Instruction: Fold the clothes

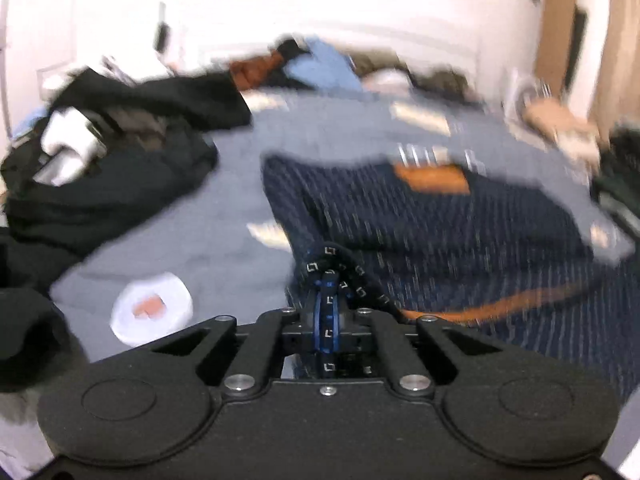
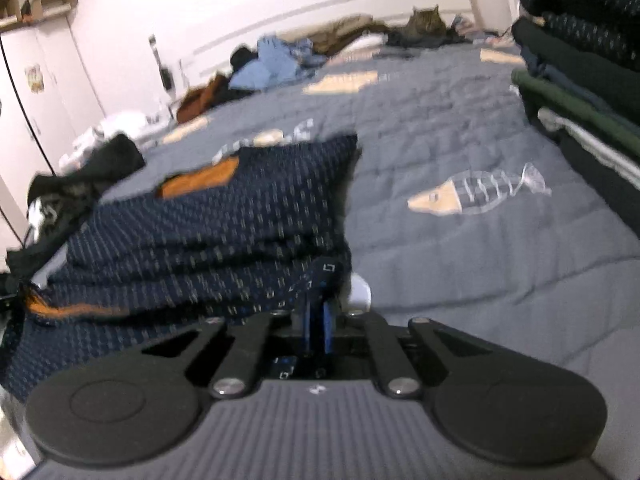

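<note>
Both tongs, left (image 1: 328,276) and right (image 2: 320,280), pinch the blurred navy garment (image 1: 420,216), fingertips hidden by cloth.

— What is hidden? The left gripper (image 1: 329,276) tips are wrapped by the navy garment (image 1: 432,216), which is smeared by blur.

— And the folded stack (image 2: 580,64)? It is cut off by the frame edge.

the left gripper (image 1: 329,276) pinches an edge of the navy patterned garment (image 1: 420,216) with orange trim, spread on the grey bed (image 1: 224,216), with a black clothes pile (image 1: 104,168) at left.
</note>
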Demonstrator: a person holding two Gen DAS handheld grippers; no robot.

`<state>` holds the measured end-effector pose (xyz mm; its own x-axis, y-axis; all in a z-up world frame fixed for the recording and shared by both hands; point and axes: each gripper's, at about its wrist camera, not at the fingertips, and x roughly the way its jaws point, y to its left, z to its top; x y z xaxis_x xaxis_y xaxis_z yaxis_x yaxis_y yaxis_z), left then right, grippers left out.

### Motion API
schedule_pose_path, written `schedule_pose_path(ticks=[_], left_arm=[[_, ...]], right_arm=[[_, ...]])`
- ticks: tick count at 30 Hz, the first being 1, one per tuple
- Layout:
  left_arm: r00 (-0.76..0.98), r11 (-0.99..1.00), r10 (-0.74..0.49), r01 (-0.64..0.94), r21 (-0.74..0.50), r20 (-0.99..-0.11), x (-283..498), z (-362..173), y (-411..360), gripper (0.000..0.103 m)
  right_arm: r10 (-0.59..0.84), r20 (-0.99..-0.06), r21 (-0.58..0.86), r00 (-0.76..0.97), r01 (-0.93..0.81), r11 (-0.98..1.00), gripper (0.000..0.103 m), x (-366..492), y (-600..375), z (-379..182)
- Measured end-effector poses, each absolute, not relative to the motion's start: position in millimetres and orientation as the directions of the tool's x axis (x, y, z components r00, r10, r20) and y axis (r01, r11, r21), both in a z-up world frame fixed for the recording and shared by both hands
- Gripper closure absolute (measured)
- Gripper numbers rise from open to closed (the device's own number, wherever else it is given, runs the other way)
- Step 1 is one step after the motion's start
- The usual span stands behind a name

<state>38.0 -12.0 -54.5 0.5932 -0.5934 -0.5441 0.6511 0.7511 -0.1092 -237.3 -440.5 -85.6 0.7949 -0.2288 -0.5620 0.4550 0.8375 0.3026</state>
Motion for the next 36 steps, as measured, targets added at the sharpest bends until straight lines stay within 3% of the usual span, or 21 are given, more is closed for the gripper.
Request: schedule_pose_path(ticks=[6,11,18,24,26,31,33,36], left_arm=[[0.635,0.774,-0.593,0.619,-0.133,-0.495,57,-45,-20,0.098],[0.64,0.78,-0.59,0.61,-0.14,-0.492,68,-47,-28,0.098],[0.588,0.793,-0.525,0.601,-0.103,-0.616,79,-77,-38,0.097],[0.607,0.793,-0.511,0.606,-0.062,-0.609,71,-72,-35,0.096],[0.612,0.795,-0.513,0.603,-0.065,-0.601,68,-68,-33,0.095],[0.623,0.805,-0.496,0.591,-0.051,-0.605,59,-63,-32,0.085],[0.625,0.805,-0.492,0.592,-0.044,-0.606,55,-62,-30,0.074],[0.631,0.804,-0.49,0.594,-0.032,-0.601,48,-58,-26,0.073]], right_arm=[[-0.277,-0.483,0.337,0.83,0.469,0.817,0.098,-234,-451,-71],[-0.279,-0.524,0.287,0.805,0.475,0.832,0.098,-219,-453,-81],[-0.278,-0.586,0.21,0.761,0.474,0.855,0.096,-198,-453,-96],[-0.275,-0.588,0.199,0.761,0.465,0.862,0.085,-195,-453,-97],[-0.282,-0.572,0.209,0.77,0.47,0.858,0.076,-200,-453,-92],[-0.293,-0.556,0.229,0.778,0.482,0.846,0.07,-210,-453,-86],[-0.297,-0.554,0.232,0.778,0.487,0.842,0.069,-214,-452,-84],[-0.307,-0.545,0.238,0.781,0.494,0.836,0.068,-221,-450,-80]])
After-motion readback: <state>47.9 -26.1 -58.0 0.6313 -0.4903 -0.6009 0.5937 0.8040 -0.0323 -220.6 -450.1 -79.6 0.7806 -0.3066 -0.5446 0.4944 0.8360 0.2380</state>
